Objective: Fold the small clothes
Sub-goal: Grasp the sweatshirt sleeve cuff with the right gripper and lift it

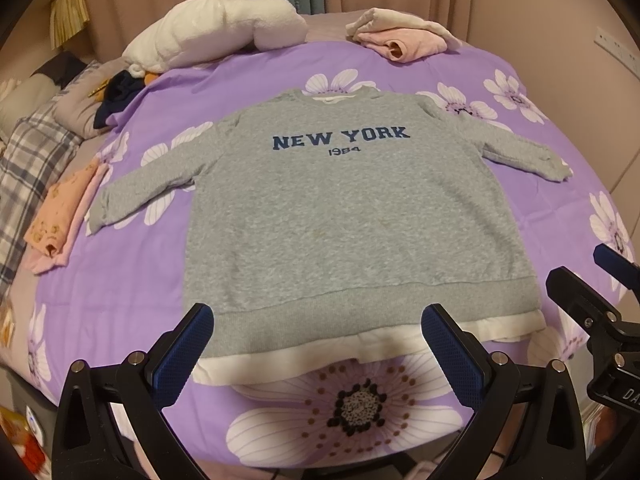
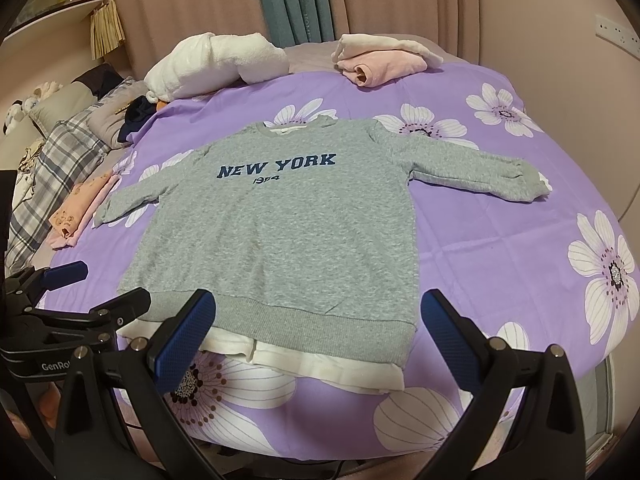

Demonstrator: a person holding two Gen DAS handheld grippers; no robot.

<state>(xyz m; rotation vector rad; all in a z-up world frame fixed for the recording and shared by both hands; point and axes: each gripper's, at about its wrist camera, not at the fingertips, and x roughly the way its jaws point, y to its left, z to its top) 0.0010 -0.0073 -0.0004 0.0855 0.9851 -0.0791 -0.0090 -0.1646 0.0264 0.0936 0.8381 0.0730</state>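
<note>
A grey sweatshirt (image 1: 352,216) lies face up, sleeves spread, hem at the near edge of the purple bedspread (image 1: 120,304), laid flat ready for folding, while the left gripper (image 1: 316,344) and right gripper (image 2: 318,330) hover above the hem, jaws apart, holding nothing.

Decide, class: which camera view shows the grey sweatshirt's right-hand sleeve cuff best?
The right wrist view: the sleeve cuff lies nearer the middle, so it looks larger and less warped. The left wrist view shows that cuff smaller, squeezed towards the edge.

I see the sweatshirt (image 1: 352,216) flat mid-bed (image 1: 120,300), hem at the near edge; folded clothes (image 1: 60,216) at the left edge, another pile (image 1: 400,36) at the far edge.
</note>
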